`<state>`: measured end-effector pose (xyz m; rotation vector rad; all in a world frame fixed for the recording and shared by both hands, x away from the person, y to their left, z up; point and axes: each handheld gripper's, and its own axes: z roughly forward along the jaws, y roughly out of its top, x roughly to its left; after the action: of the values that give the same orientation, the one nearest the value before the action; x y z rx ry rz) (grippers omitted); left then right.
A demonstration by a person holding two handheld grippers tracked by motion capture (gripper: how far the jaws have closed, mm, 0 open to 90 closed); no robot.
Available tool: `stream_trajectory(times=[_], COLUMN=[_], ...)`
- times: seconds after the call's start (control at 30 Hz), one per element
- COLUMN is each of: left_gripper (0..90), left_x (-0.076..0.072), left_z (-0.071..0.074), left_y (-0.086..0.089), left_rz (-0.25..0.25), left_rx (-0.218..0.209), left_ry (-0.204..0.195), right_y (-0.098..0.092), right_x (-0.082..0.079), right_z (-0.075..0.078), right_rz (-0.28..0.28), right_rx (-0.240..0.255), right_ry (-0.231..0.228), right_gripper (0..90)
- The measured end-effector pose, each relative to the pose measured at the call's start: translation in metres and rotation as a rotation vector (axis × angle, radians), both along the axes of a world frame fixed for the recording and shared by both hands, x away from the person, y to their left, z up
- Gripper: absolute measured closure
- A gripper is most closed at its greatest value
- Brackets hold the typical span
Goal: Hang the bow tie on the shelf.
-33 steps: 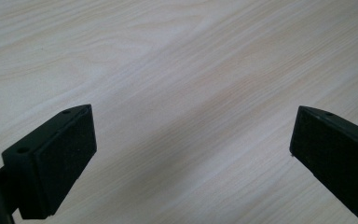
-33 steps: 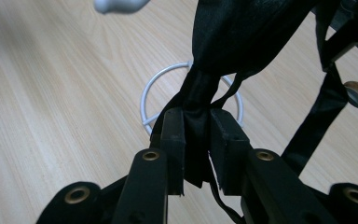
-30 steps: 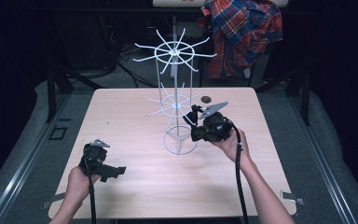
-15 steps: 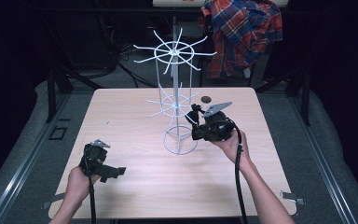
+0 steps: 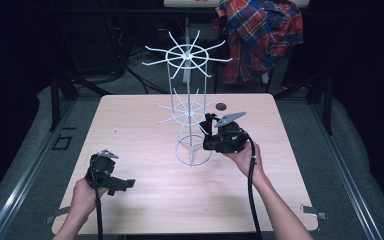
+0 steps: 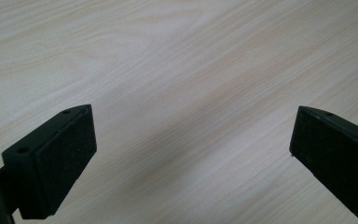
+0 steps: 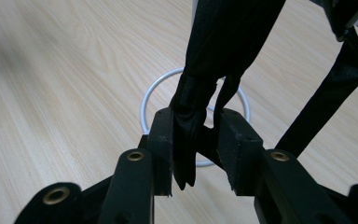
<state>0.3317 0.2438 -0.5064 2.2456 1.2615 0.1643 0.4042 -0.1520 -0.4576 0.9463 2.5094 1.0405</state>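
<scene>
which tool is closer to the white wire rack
Right. The right tool sits against the white wire rack, just above its base ring, jaws clamped on a black strap. The left tool is open over bare table, well off toward the near-left corner.

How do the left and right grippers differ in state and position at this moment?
The left gripper has its jaws wide apart over bare table; the right gripper is closed on a black strap. The left sits low near the table's front-left; the right is beside the white wire rack. Both are hand-held.
</scene>
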Motion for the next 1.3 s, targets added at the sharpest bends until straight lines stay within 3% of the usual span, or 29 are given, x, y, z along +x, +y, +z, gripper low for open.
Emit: stream_trajectory(times=[0.67, 1.1, 1.3], left_gripper=[0.7, 0.7, 0.7], left_x=[0.001, 0.0, 0.0], left_z=[0.0, 0.001, 0.002], left_y=[-0.001, -0.002, -0.002], left_rz=[-0.01, -0.007, 0.0], left_rx=[0.005, 0.008, 0.004], left_ry=[0.003, -0.009, -0.013], right_y=[-0.003, -0.007, -0.013], right_x=[-0.001, -0.014, -0.025], right_z=[0.003, 0.016, 0.022], right_rz=[-0.023, 0.005, -0.009], right_rx=[0.02, 0.031, -0.008], right_ry=[0.01, 0.026, 0.014], right_gripper=[58.4, 39.8, 30.9])
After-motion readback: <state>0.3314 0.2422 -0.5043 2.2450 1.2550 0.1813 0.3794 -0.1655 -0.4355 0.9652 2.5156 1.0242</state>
